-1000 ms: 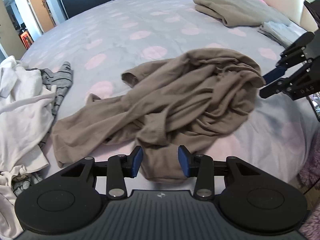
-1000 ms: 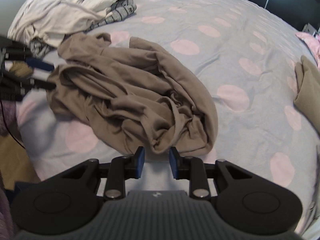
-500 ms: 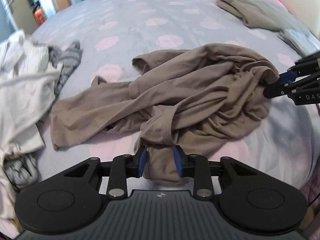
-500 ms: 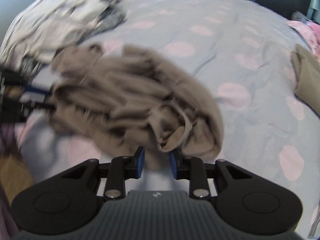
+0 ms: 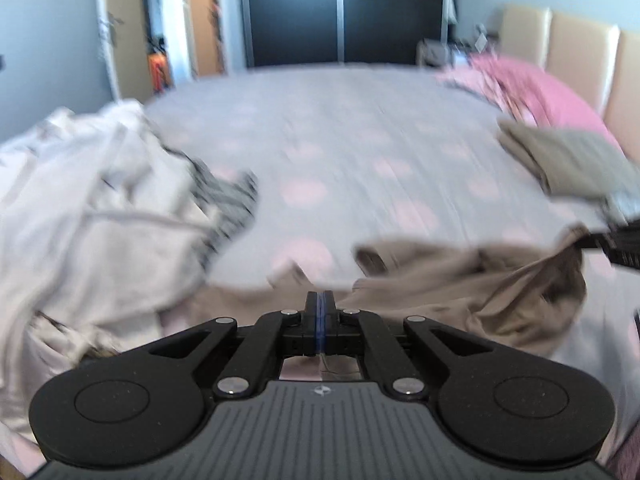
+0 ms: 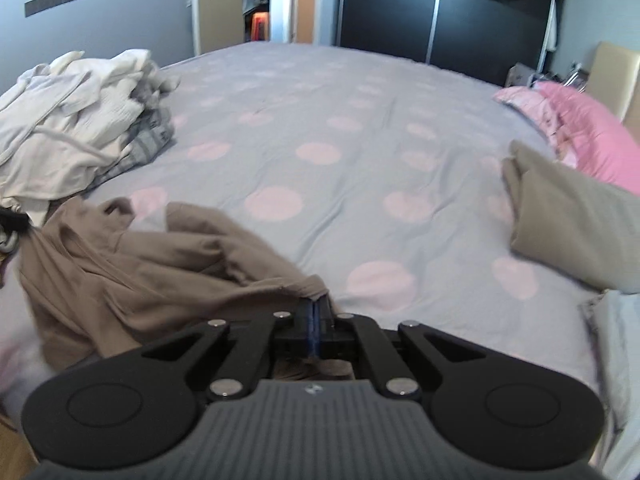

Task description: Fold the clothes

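One taupe long-sleeved garment [image 6: 132,276], crumpled, at the near edge of the bed [image 6: 340,120], strung between your two tongs. Your left tongs [image 5: 319,306] have just closed and now pinch its fabric flat between the blue pads; your right tongs [image 6: 316,312] have likewise just closed and grip a bunched edge of the same garment. In the left wrist view, which is blurred, the right tongs show at the right edge with cloth hanging from them. Bed cover: grey-lilac with pale pink dots, its middle bare. One heap of white clothes [image 6: 60,128] at the far left, with one grey striped piece [image 6: 152,136] tucked beside and partly under it, near the taupe garment's sleeve end. One folded olive-grey garment [image 6: 568,224] at the right, well apart from the tongs, beside one pink pillow [image 6: 580,132]. One pale grey folded item [image 6: 616,344] just in front of the olive one. One dark sliding wardrobe [image 6: 440,16] behind the bed.
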A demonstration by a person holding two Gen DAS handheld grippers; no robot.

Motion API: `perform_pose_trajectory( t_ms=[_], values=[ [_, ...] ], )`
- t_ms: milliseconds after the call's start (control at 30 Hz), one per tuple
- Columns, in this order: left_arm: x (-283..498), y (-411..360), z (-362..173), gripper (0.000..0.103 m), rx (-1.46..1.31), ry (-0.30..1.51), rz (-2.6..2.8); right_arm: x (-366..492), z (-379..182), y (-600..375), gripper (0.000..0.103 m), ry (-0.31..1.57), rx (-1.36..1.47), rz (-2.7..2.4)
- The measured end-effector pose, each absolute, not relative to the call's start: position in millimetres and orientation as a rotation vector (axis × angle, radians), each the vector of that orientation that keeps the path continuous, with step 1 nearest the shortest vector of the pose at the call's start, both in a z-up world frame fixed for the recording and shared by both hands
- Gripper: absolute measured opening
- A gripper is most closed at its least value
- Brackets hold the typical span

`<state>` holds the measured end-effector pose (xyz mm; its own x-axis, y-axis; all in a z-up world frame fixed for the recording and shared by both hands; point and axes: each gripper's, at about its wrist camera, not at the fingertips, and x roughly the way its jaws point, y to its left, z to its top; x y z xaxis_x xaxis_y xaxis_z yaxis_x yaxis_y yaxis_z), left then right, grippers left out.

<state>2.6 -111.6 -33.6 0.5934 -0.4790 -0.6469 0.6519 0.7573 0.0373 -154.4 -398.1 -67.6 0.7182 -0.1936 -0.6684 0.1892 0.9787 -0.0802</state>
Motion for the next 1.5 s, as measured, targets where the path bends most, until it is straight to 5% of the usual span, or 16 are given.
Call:
perform_pose_trajectory(
  t_ms=[400, 600, 933, 1500],
  values=[
    [-16, -122, -39, 0.0, 0.299, 0.748, -0.843, -154, -69, -401, 0.002, 0.762, -0.041, -0.231],
    [-51, -133, -53, 0.0, 0.383, 0.816, -0.989, -167, -64, -385, 0.011, 0.814, -0.051, -0.234],
    [-109, -153, -69, 0.0, 0.566, 0.792, -1.246, -202, -77, -331, 0.017, 0.896, 0.302, -0.052],
    [-129, -160, -88, 0.0, 0.713, 0.802, -1.28, -198, -94, -315, 0.027, 0.957, 0.488, 0.139]
  ],
)
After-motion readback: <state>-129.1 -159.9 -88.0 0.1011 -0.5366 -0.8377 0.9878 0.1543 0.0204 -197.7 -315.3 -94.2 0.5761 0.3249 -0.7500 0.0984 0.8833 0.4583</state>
